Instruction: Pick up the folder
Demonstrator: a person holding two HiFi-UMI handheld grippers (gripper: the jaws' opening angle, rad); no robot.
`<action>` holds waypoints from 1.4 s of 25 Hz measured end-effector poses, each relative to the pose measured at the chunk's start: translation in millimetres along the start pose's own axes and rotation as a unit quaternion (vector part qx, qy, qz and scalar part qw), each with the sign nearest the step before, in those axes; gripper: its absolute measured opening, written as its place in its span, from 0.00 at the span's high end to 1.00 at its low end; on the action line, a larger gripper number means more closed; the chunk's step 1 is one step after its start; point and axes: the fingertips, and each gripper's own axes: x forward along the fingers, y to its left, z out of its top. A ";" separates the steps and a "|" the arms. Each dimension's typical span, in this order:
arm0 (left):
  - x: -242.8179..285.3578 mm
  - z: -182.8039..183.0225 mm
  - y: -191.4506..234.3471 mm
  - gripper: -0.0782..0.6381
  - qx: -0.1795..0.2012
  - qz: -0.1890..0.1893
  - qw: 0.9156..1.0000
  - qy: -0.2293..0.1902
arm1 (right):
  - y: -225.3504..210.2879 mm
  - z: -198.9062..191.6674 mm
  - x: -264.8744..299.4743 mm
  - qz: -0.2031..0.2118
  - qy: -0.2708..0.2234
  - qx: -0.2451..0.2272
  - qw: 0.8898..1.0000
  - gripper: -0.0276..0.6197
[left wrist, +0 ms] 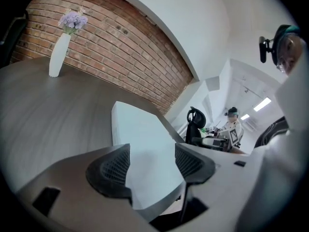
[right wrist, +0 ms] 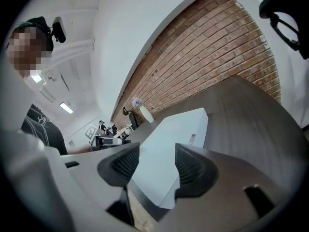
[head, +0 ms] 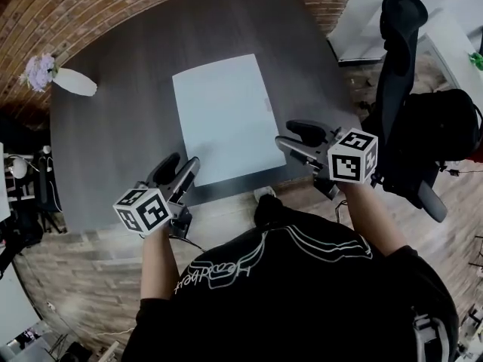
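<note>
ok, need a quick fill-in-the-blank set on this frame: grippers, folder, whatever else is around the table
1. The left gripper and the right gripper both have their jaws ____.
2. The pale blue rectangular folder lies on the dark wooden table, gripped by ____ gripper.
3. The white vase holds ____ flowers.
4. In the head view, the black office chair stands at the folder's ____.

Missing: open; neither; purple; right.

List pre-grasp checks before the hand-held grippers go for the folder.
1. Folder flat on table, nothing on top: ok.
2. Left hand-held gripper jaws apart, empty: ok.
3. Right hand-held gripper jaws apart, empty: ok.
4. Folder's near corners sighted between each pair of jaws: ok.
5. Jaws actually straddling the folder's edge: cannot tell.
6. Vase well apart from folder: ok.
</note>
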 end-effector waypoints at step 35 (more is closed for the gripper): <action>46.2 -35.2 48.8 0.52 0.018 0.038 0.996 0.073 | -54.0 -48.2 50.5 -0.071 0.089 -0.030 0.993 0.68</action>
